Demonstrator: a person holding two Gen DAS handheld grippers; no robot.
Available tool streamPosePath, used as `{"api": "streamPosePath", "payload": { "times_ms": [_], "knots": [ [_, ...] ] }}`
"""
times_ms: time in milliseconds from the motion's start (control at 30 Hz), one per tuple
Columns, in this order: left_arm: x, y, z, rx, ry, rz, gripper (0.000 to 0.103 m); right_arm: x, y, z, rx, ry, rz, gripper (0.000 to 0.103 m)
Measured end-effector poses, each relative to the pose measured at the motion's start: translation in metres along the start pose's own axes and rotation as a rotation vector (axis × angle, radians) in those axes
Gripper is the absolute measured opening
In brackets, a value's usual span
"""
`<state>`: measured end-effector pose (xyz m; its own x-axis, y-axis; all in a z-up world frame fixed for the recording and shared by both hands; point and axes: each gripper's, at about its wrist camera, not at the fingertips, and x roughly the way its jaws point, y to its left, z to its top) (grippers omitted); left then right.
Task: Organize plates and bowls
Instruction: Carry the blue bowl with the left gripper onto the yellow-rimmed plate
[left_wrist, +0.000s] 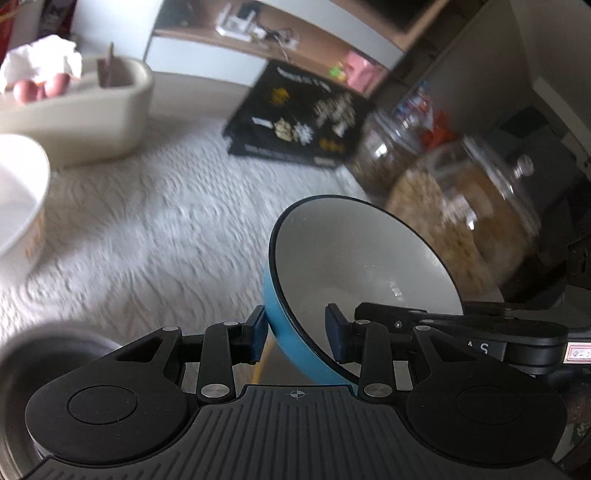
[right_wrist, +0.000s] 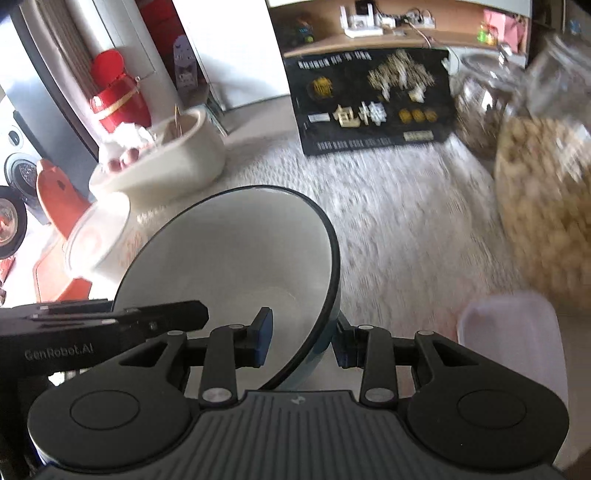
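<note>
A bowl (left_wrist: 351, 258), blue outside and white inside with a black rim, hangs tilted above the white tablecloth (left_wrist: 147, 229). My left gripper (left_wrist: 297, 332) is shut on the bowl's near wall, one pad on the blue outside and the other inside. In the right wrist view the same bowl (right_wrist: 229, 258) is pinched at its right rim by my right gripper (right_wrist: 303, 339), also shut on it. Each gripper shows in the other's view as black fingers beside the bowl. A white bowl with orange markings (left_wrist: 18, 199) (right_wrist: 99, 243) stands on the cloth to the left.
A cream oval dish (left_wrist: 92, 122) (right_wrist: 166, 166) holding tissue sits at the back left. A black printed box (left_wrist: 295, 118) leans at the back. Glass jars of food (left_wrist: 461, 229) (right_wrist: 546, 214) crowd the right. A clear plastic tub (right_wrist: 513, 339) lies near right, and a grey metal bowl (left_wrist: 22, 369) near left.
</note>
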<state>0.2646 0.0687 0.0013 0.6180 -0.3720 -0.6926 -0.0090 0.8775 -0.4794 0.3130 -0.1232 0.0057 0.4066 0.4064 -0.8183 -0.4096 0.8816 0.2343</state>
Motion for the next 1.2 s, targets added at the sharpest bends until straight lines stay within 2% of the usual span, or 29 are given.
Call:
{"api": "streamPosePath", "payload": {
  "times_ms": [200,367,633,1100,1200],
  "knots": [
    [0.003,-0.01,-0.033,0.031,0.034,0.042,0.037,0.006,-0.007,-0.044,0.03,0.077,0.026,0.034],
    [0.008,-0.005,-0.046,0.037,0.062,0.054,0.037,0.023,-0.013,-0.06,0.085,0.137,0.041,0.035],
    [0.004,-0.004,-0.05,0.053,0.057,0.049,0.034,0.024,-0.015,-0.061,0.107,0.138,0.037,0.035],
    [0.001,-0.007,-0.053,0.055,0.07,0.046,0.037,0.016,-0.015,-0.06,0.1,0.137,0.007,0.035],
    [0.0,-0.006,-0.053,0.053,0.07,0.046,0.034,0.013,-0.017,-0.06,0.109,0.134,0.01,0.035]
  ]
}}
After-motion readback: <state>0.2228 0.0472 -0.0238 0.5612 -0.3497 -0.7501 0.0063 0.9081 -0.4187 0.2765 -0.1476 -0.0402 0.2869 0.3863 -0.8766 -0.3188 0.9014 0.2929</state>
